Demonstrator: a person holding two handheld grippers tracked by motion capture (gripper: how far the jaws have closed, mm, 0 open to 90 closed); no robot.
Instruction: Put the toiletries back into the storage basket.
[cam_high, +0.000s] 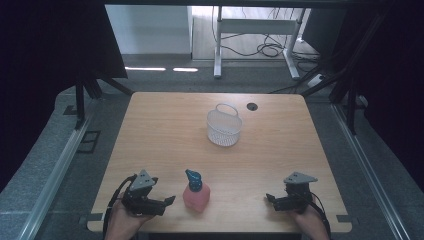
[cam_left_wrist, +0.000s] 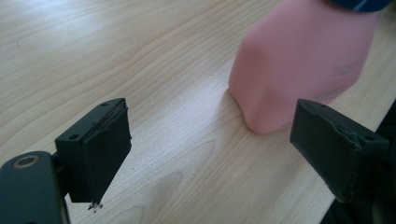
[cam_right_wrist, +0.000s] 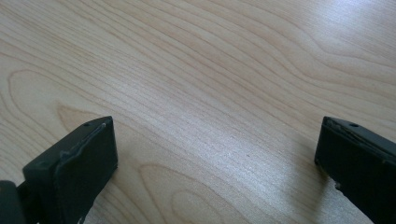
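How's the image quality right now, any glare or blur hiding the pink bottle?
High view: dim and soft, the pink plastic bottle with a blue cap readable, bright floor glare beyond the wooden table. Left gripper view: the bottle is close, slightly blurred, cropped at top. Right gripper view: a pale sheen on the wood grain.

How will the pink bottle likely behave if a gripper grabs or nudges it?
The pink bottle stands upright on a wide base, so a low nudge would probably slide it rather than tip it. Its body looks soft and rounded in the left gripper view, so it may dent under a squeeze. The smooth surface might slip; the blue cap makes it slightly top-heavy.
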